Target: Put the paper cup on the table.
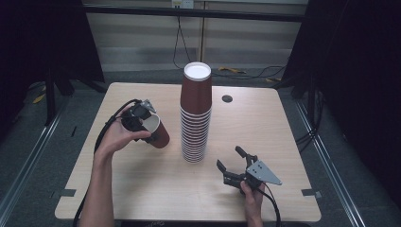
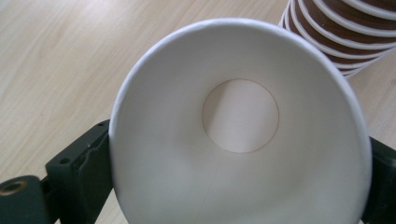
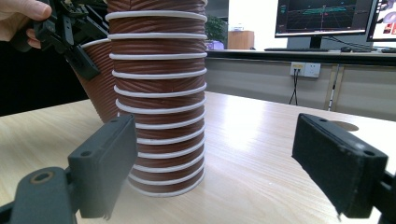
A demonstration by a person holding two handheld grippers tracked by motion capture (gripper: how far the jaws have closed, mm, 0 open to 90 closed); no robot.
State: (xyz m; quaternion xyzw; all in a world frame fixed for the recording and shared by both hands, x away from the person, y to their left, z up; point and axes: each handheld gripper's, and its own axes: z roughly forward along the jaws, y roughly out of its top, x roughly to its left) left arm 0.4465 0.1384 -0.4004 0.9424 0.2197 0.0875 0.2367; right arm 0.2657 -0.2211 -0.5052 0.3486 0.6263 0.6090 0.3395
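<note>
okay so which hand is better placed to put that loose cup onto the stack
Left, probably. The left gripper already grips the single cup beside the stack; the right gripper rests open and empty on the table.

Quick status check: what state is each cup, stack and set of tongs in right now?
Single brown ribbed paper cup: tilted, empty, clamped at its rim.
Tall stack of brown paper cups: upside down, standing on the wooden table.
Left tongs: shut on the cup.
Right tongs: open, empty.
</note>
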